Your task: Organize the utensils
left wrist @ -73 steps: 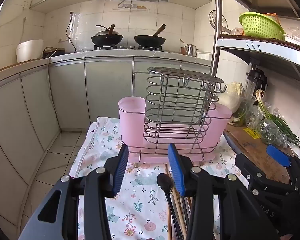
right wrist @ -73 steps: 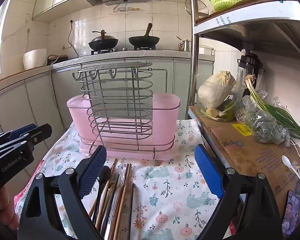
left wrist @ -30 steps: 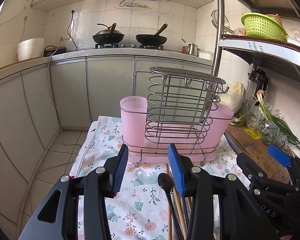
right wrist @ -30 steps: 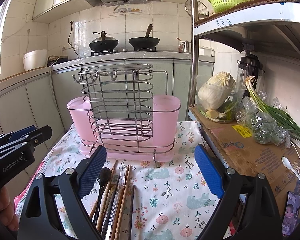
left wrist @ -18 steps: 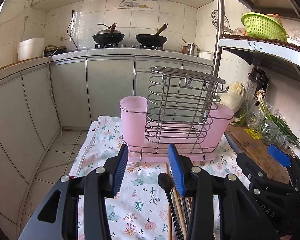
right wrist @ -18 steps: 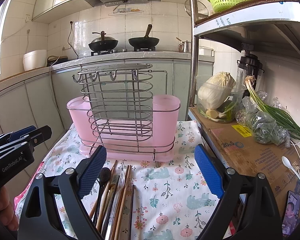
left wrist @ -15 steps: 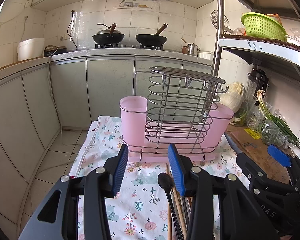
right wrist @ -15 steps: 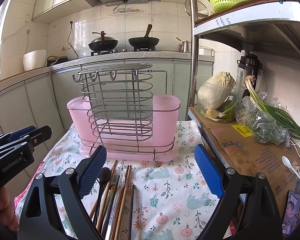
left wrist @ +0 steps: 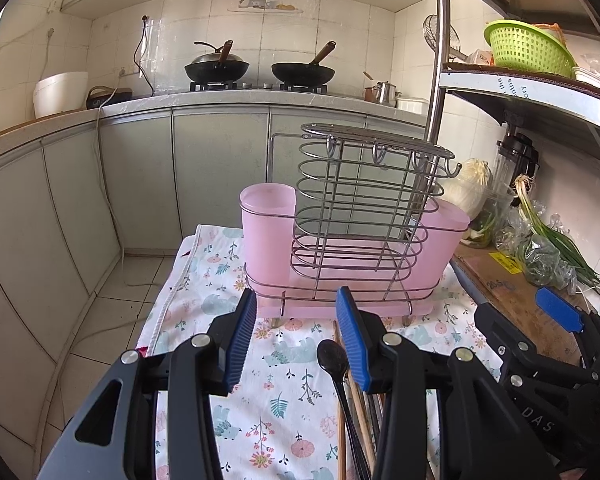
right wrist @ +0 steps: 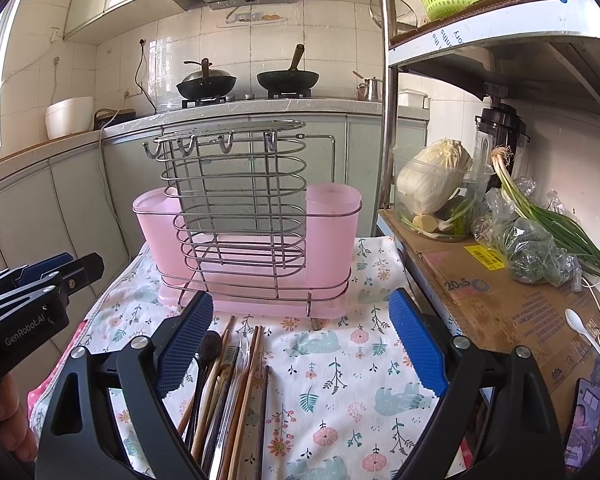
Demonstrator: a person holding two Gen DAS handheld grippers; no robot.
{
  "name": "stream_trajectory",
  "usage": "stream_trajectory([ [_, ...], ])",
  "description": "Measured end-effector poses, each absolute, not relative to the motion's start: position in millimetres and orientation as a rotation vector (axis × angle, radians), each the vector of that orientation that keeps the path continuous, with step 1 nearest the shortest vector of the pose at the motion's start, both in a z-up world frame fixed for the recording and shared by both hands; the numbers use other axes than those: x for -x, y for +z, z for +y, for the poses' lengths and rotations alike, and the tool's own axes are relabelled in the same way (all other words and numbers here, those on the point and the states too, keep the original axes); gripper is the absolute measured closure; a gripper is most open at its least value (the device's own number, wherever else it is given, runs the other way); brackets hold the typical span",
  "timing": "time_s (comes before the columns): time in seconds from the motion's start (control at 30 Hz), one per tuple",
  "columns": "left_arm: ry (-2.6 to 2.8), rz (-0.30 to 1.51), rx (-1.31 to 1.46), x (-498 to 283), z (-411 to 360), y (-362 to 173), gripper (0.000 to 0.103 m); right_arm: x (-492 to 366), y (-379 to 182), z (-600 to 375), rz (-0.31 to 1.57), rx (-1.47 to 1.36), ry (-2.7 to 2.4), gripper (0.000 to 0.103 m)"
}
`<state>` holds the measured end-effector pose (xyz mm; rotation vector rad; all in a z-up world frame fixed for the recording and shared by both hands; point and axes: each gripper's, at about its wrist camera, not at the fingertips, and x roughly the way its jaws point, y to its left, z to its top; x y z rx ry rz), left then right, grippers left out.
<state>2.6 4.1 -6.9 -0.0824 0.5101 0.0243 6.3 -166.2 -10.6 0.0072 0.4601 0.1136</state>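
Note:
A pink utensil holder with a wire rack (left wrist: 352,240) (right wrist: 252,240) stands at the far end of a floral cloth (left wrist: 204,280) (right wrist: 340,384). A bundle of chopsticks and a dark spoon (right wrist: 224,392) (left wrist: 332,356) lies on the cloth in front of it. My left gripper (left wrist: 296,336) is open and empty, hovering above the cloth just left of the bundle; it also shows in the right wrist view (right wrist: 52,280). My right gripper (right wrist: 300,340) is wide open and empty, above the bundle's right side; it also shows in the left wrist view (left wrist: 556,316).
A cardboard box top (right wrist: 492,300) to the right carries a cabbage in a clear bowl (right wrist: 436,188), bagged greens (right wrist: 536,248), a white spoon (right wrist: 580,320) and a phone (right wrist: 584,416). A metal shelf post (right wrist: 392,120) rises behind. Floor lies to the left (left wrist: 132,280).

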Motion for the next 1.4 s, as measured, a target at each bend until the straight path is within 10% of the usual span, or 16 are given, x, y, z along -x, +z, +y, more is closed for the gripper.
stream_trajectory([
  [0.93, -0.072, 0.735, 0.189, -35.8, 33.8, -46.6, 0.061, -39.3, -49.7, -178.4, 0.710, -0.130, 0.254, 0.013],
  [1.17, -0.169, 0.912, 0.306, -63.9, 36.5, -84.3, 0.063, -60.7, -79.6, -192.2, 0.878, -0.243, 0.319, 0.056],
  [1.4, -0.223, 1.065, 0.377, -107.2, 27.4, -116.8, 0.062, -73.6, -97.7, -201.2, 0.985, -0.381, 0.415, 0.063],
])
